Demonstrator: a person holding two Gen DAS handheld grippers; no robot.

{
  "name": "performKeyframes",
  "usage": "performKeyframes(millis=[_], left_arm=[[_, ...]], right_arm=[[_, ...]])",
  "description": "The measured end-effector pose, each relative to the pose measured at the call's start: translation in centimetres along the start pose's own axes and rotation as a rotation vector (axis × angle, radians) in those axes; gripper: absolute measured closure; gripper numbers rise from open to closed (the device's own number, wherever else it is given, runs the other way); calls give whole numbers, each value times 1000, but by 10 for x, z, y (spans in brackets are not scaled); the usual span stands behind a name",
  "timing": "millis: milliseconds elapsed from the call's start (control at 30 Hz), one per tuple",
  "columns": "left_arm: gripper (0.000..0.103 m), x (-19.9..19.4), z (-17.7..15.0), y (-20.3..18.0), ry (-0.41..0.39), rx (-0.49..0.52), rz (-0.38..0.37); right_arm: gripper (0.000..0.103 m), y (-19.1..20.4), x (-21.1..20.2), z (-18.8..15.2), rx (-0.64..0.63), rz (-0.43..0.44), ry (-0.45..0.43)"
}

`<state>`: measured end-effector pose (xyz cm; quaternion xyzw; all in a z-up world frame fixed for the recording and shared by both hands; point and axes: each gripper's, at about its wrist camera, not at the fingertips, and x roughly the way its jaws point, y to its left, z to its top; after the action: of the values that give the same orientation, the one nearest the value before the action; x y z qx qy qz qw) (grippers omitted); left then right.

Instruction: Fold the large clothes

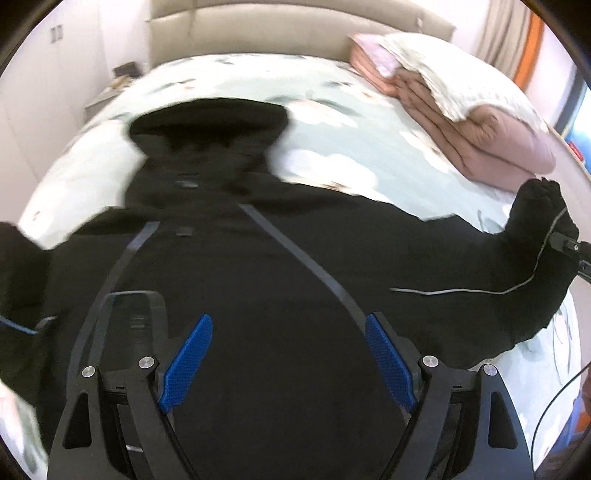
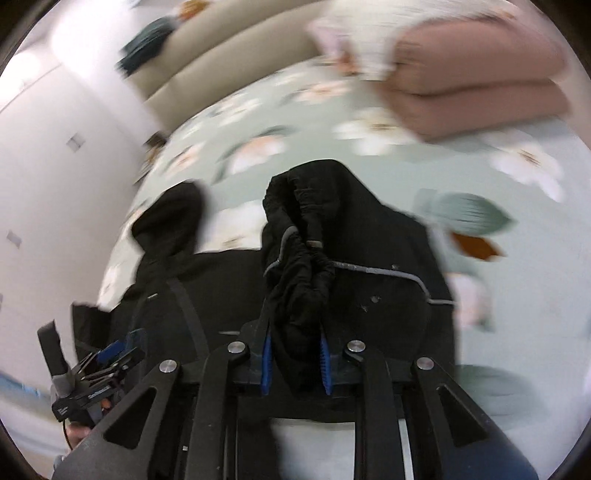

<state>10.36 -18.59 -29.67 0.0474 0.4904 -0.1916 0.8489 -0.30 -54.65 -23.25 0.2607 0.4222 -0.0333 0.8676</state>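
Observation:
A large black hooded jacket (image 1: 258, 266) with grey seam stripes lies spread on the bed, hood (image 1: 210, 125) pointing away. My left gripper (image 1: 286, 354) is open and empty, hovering just above the jacket's body. My right gripper (image 2: 295, 363) is shut on the bunched cuff of the jacket's right sleeve (image 2: 306, 266) and holds it lifted off the bed. In the left wrist view the same raised sleeve end (image 1: 535, 225) shows at the far right with the right gripper's tip beside it. The left gripper also shows in the right wrist view (image 2: 107, 358) at lower left.
The bed has a pale green floral sheet (image 1: 332, 110) and a beige headboard (image 1: 258, 29). Folded pink quilts with a cream blanket on top (image 1: 461, 99) lie at the far right of the bed. White wardrobe doors (image 2: 44, 147) stand on the left.

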Motion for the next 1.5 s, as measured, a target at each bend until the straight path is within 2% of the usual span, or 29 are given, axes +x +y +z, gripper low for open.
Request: performKeyframes(millis=[167,333,500,633,733,767,800,867,967,1000,1067,1200,1267,1300,1333,1400,1500], left_arm=[[17,-35,-5,86,-28,-52,27],[17,-56,-14,153,-38,-77,46],[17,-63,-23,211,-34,-94,49],[17,-57,-32,240,-24,-102,48],[17,-47,-36,257,-1,-115,33],[17,-43,-37,261,6,-121,22],[17,-40,-38,265,13,-126,2],[17,-35,-36,268,18,-126,-57],[17,-22,-30,259,38,-121,-177],[17,-16,-26,255,40,-126,-220],[17,-2,-20,245,49,-142,-278],[19,50,-13,221,141,-174,-357],[60,76,-11,213,193,-172,-334],[74,82,-9,211,203,-164,-324],[82,80,-6,211,185,-163,-327],[83,60,3,218,112,-175,-330],[83,25,9,249,37,-231,-277]], right_arm=[[79,122,41,-21,-117,54,47],[79,236,93,-51,-214,121,111],[79,318,165,-91,-283,153,224],[77,354,233,-129,-303,118,347],[65,359,276,-155,-312,46,438],[57,359,278,-157,-312,52,436],[48,360,272,-155,-312,87,426],[48,359,256,-150,-297,139,429],[47,343,207,-134,-291,142,352],[45,332,190,-127,-283,121,321],[45,300,165,-114,-259,19,265],[45,240,148,-94,-212,-177,226],[45,221,149,-84,-156,-209,234],[45,213,148,-82,-143,-213,233],[45,206,145,-79,-137,-237,224],[45,199,139,-74,-142,-273,206],[43,194,140,-74,-133,-285,188]])
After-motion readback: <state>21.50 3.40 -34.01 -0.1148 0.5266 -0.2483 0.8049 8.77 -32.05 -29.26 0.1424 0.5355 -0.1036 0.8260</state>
